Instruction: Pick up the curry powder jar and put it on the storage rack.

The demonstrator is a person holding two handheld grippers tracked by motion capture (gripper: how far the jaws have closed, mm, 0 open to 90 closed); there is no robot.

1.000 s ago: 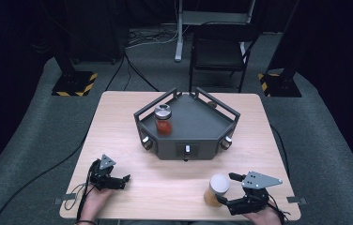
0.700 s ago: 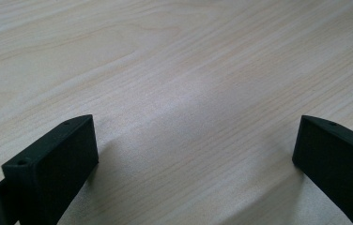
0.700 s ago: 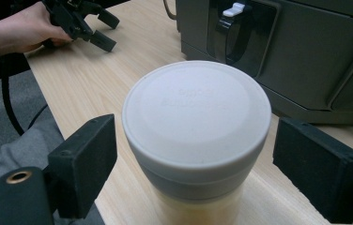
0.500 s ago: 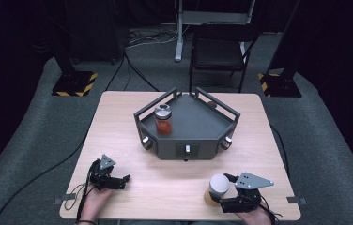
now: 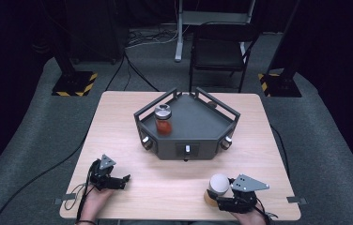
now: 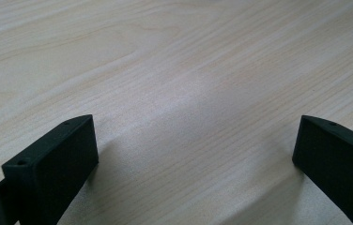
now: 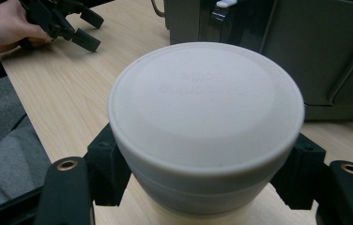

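Right gripper (image 5: 214, 199) at lower right of the high view, jaws just closed in and now pinching the sides of a jar with a white lid (image 5: 218, 183). Jar stands upright on the counter (image 5: 118, 112), near its front edge. In the right gripper view the white lid (image 7: 206, 105) sits dead centre with a black jaw pressed on each side below the lid's rim; tan contents are just visible under the lid at the bottom edge.

Left gripper (image 5: 120, 180) at lower left of the high view, resting on the counter in the person's hand (image 5: 95, 197), jaws spread, nothing between them. The left gripper view confirms this: two black jaws wide apart, bare wood grain in the gap.

Dark grey tray (image 5: 203, 122) at counter centre, well apart from both grippers. Second jar with a metal lid and red contents (image 5: 163, 120) stands upright in the tray's left part.
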